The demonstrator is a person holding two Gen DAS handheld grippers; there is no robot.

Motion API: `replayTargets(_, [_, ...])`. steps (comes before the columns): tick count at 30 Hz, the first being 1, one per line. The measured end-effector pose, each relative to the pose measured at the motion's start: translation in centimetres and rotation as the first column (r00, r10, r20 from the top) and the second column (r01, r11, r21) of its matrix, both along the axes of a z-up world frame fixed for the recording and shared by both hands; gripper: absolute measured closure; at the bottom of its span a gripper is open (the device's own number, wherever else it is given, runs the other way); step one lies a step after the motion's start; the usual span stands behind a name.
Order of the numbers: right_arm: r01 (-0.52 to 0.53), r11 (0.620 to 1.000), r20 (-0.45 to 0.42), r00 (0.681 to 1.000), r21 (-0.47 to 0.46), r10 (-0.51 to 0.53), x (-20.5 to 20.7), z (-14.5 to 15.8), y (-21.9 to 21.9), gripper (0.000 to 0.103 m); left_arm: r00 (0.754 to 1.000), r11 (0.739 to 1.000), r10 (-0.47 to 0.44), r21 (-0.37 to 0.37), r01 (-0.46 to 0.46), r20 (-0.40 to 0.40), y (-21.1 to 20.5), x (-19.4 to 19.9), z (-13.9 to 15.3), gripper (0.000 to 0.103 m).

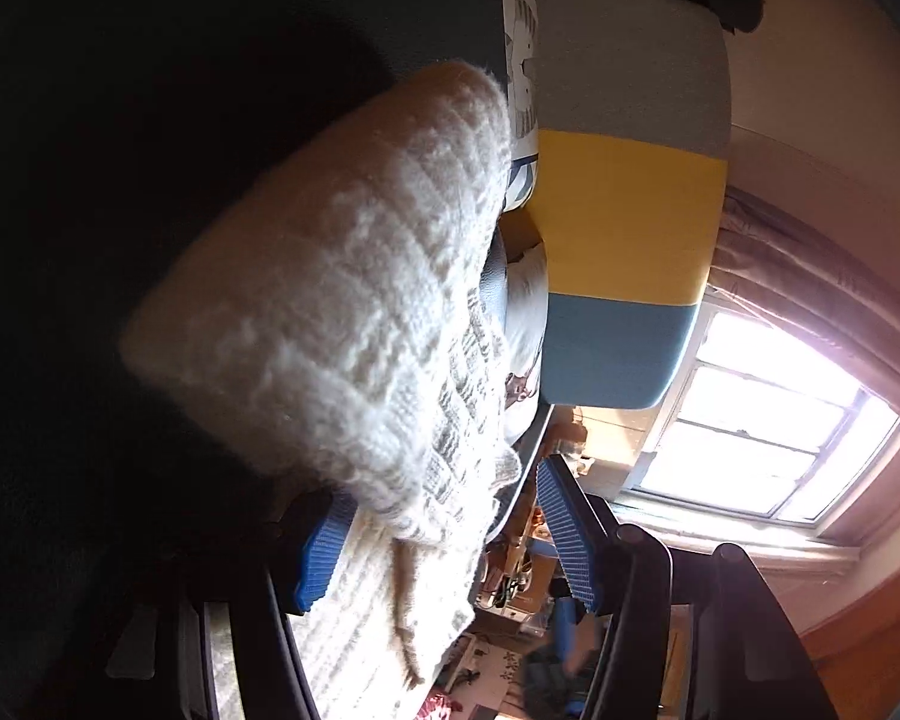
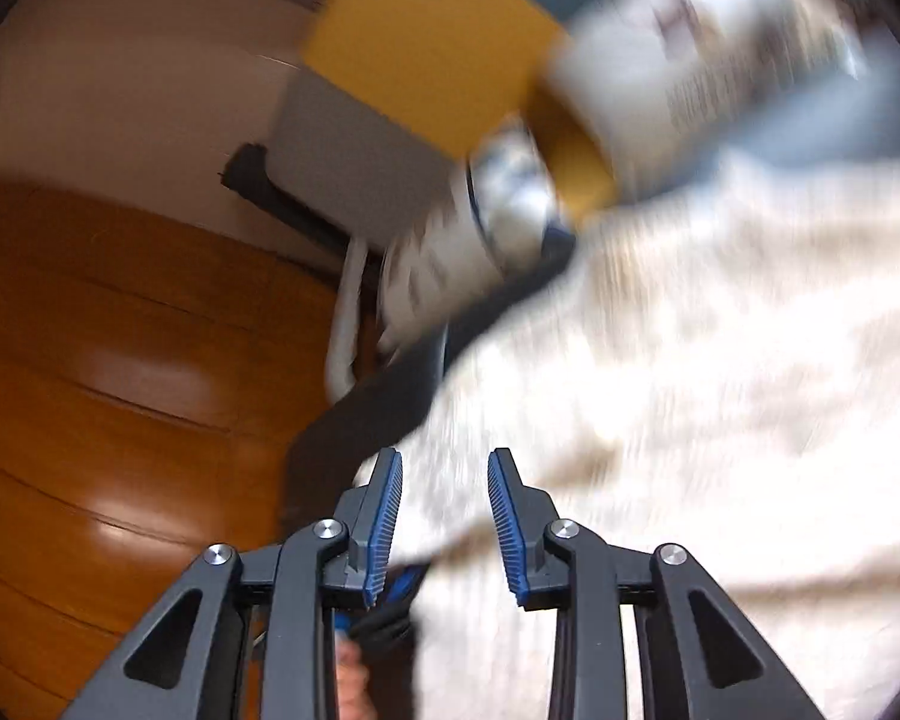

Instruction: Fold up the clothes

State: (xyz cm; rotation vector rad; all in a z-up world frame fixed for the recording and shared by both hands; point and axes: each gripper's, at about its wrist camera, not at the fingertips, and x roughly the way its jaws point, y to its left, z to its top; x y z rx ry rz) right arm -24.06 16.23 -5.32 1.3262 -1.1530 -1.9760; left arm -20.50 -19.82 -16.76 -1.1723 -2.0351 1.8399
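**knitfan42:** ok so what's going on here? Left gripper is looking at a cream knitted sweater bunched up in a thick fold right in front of the lens. The knit is draping over the left-hand blue pad, and the jaws are standing wide apart, so I'd say it's not pinching anything, the cloth is just lying across it.

**foldbot_lurker:** agreed. Right gripper is the same story: jaws apart, nothing between them, hovering over the near edge of the same sweater, which is spreading out on a dark surface. Might be a bed, can't tell. That view is really smeared, so it's probably swinging fast.

**knitfan42:** so which step is this? My guess is mid-fold, with one fold sitting doubled over and both grippers going for a fresh grip.

**foldbot_lurker:** yeah. Next move probably calls for closing on an edge or corner of the knit, not the bulky middle, since it's thick and floppy.

**knitfan42:** any baskets or bins?

**foldbot_lurker:** not seeing one. Just a grey, yellow and blue padded panel at the far side, a window, and wooden floor on the left.
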Motion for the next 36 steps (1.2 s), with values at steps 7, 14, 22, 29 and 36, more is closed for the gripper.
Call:
replayTargets(7, [0.184, 0.969, 0.162, 0.974, -0.164, -0.157, -0.1, -7.4, -1.3, 0.072, 1.000, 0.999, -0.018, -0.031, 0.018, -0.001, -1.0, -0.2, 0.2, 0.041])
replayTargets(14, [0.329, 0.922, 0.155, 0.941, -0.205, -0.301, -1.3, -8.2, -4.1, 0.060, 0.999, 0.999, -0.040, -0.028, 0.039, -0.023, -1.2, -1.4, 0.1, 0.041])
replayTargets(22, [0.173, 0.983, 0.043, 0.984, 0.062, -0.176, -2.6, -3.6, -7.3, 0.097, 0.999, 1.000, -0.024, -0.010, 0.024, -0.042, -1.1, -2.8, 0.4, 0.040])
replayTargets(29, [0.080, 0.972, -0.178, 0.983, 0.220, -0.041, -3.5, 4.3, -8.4, 0.097, 0.999, 0.999, -0.021, -0.044, 0.020, -0.030, -1.1, -3.4, 0.6, 0.040])
replayTargets(36, [0.095, 0.963, -0.273, 0.962, 0.251, -0.023, -1.8, 7.8, -4.6, 0.097, 1.000, 0.991, 0.002, -0.137, -0.004, -0.013, -1.1, -4.2, 1.3, 0.041])
